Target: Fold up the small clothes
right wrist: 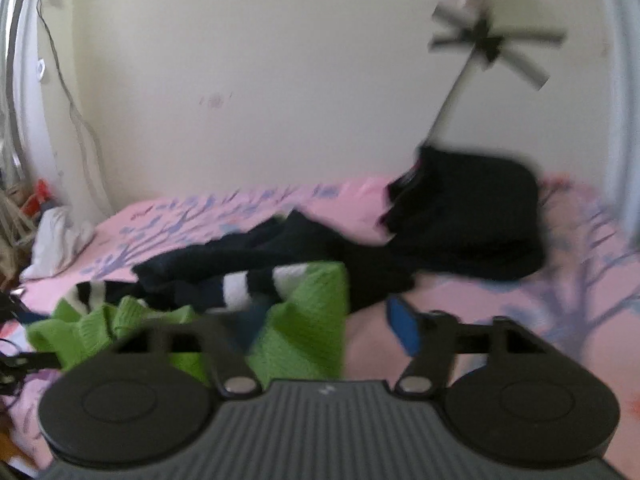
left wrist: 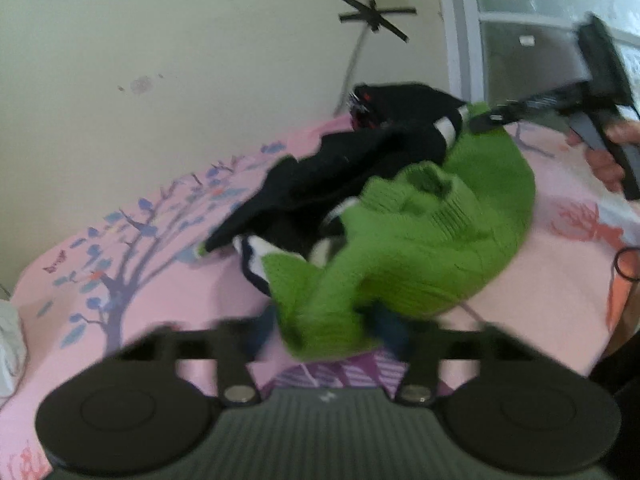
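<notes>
On the bed (left wrist: pixel 540 288), we are handling a green sweater (left wrist: pixel 420 240) that is lying crumpled and half tangled with dark clothes (left wrist: pixel 340 168). Our left tool (left wrist: pixel 324 332) is clamping the sweater's near edge, with knit filling the gap between its pads. Our right tool (right wrist: pixel 324 324) is standing apart at the sweater's other side: one pad is touching green knit, and the other is hanging over bare sheet.
</notes>
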`<action>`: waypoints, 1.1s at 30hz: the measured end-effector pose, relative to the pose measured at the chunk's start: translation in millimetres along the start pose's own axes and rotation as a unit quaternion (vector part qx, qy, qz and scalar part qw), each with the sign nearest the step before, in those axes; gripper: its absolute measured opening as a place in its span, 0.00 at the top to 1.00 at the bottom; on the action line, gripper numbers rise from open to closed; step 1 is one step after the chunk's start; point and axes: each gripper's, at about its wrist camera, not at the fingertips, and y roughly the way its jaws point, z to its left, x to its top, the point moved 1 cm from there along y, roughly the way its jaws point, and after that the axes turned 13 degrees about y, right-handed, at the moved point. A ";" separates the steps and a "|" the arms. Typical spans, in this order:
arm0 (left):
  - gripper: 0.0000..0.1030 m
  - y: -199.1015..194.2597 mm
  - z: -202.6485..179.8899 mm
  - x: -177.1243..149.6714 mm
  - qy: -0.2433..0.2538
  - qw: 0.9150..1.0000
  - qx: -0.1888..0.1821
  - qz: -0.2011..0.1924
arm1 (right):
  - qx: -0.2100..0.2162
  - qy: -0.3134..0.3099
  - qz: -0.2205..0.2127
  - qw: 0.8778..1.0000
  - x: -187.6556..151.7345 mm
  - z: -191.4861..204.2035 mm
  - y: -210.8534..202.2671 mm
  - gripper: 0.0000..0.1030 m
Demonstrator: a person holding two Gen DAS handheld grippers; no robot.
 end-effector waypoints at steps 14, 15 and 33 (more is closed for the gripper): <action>0.86 -210.3 90.5 83.6 -0.136 0.924 0.229 -0.275 | 0.192 -0.010 -0.332 0.923 144.1 109.5 -171.8 1.00; 0.86 -231.9 86.4 93.3 -0.133 0.909 0.255 -0.302 | 0.190 -0.018 -0.363 0.912 146.4 122.0 -187.6 1.00; 0.84 -109.4 151.5 137.3 -0.191 0.905 0.328 -0.193 | 0.136 0.004 -0.256 0.957 186.1 121.3 -33.6 0.98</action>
